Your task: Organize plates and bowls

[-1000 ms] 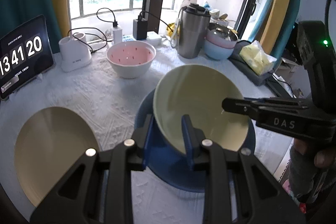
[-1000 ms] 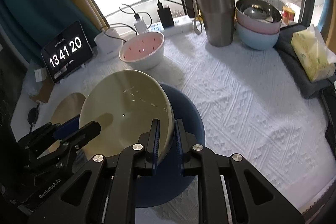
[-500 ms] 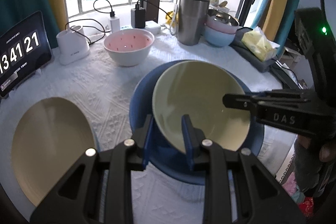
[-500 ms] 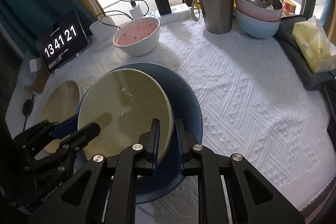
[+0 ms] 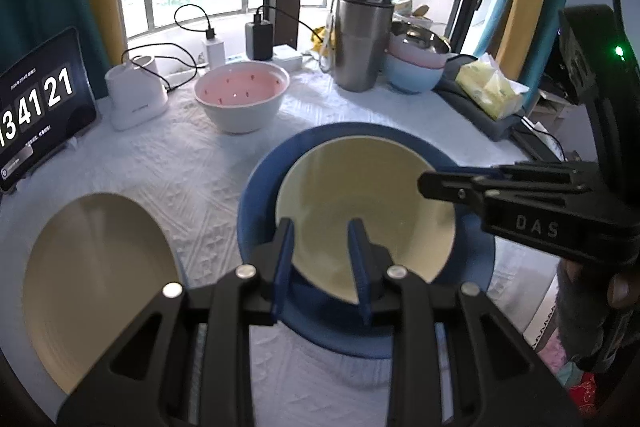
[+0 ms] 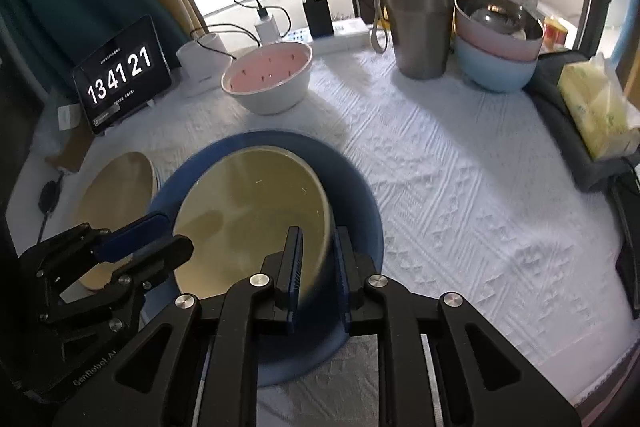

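Two grippers on one bowl here. The cream bowl (image 5: 360, 223) sits inside the blue plate (image 5: 260, 195) in the middle of the white cloth (image 6: 460, 187), and each gripper has a side of its rim. The left gripper (image 5: 322, 251) straddles the near rim, one blue finger (image 5: 285, 259) outside the wall, the other inside; its jaws have just been opening a touch, and there's a sliver of gap at the pads, so I can't tell if it truly bites. The right gripper (image 6: 317, 267) is clenched on the opposite rim, the wall pinched between its narrow jaws.

Left of the plate lies a tan plate (image 5: 96, 287), flat on the cloth, just beside the blue one. Further back stands a pink bowl (image 5: 242, 95), well apart from the pair. In the far corner, a steel tumbler (image 6: 416, 15) and, next to it, stacked bowls (image 6: 496, 51), blue under pink with a metal one on top. A clock tablet (image 6: 120, 75) leans at the left edge.
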### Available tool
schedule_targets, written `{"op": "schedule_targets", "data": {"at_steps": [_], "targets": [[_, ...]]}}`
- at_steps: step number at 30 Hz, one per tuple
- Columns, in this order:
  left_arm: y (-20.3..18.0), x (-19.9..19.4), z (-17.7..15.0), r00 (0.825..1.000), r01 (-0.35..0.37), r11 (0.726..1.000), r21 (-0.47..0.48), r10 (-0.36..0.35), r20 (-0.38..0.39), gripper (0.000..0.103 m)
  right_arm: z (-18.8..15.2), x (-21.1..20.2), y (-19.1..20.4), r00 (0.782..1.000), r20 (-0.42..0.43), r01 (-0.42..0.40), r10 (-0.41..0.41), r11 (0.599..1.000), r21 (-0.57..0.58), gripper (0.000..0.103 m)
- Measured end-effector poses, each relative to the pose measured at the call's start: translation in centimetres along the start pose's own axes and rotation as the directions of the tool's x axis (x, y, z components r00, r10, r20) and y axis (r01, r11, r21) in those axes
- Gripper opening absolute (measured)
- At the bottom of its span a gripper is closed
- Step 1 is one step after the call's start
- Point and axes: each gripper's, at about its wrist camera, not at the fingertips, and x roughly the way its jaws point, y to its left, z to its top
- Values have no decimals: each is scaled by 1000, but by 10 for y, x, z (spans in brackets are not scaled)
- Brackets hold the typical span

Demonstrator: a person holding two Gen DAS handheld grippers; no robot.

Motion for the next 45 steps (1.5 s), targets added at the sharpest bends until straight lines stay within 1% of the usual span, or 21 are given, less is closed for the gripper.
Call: {"op": "schedule_targets", "data": {"at_steps": [5, 12, 19, 30, 41, 45], "targets": [[2, -3, 2, 1000, -7, 1000, -7, 7, 9, 29, 2, -2, -5, 1000, 8, -6, 6, 1000, 8, 17], [12, -6, 7, 999, -14, 999, -45, 15, 32, 30, 7, -8, -7, 1000, 25, -15, 15, 1000, 7, 17], [23, -12, 14, 998, -18, 997, -79, 22, 58, 34, 14, -14, -5, 999, 50, -18, 18, 1000, -3, 17], [33, -14, 34, 993, -42, 994, -98, 52, 102, 41, 32, -4, -7, 998, 55, -31, 32, 999, -10, 18], [38, -2, 55, 988, -75, 990, -116, 89, 123, 42, 51, 11, -13, 998, 48, -36, 37, 999, -11, 19], [36, 4, 60, 990, -71, 991, -111, 84, 115, 42, 56, 15, -11, 998, 54, -37, 38, 999, -26, 19]]}}
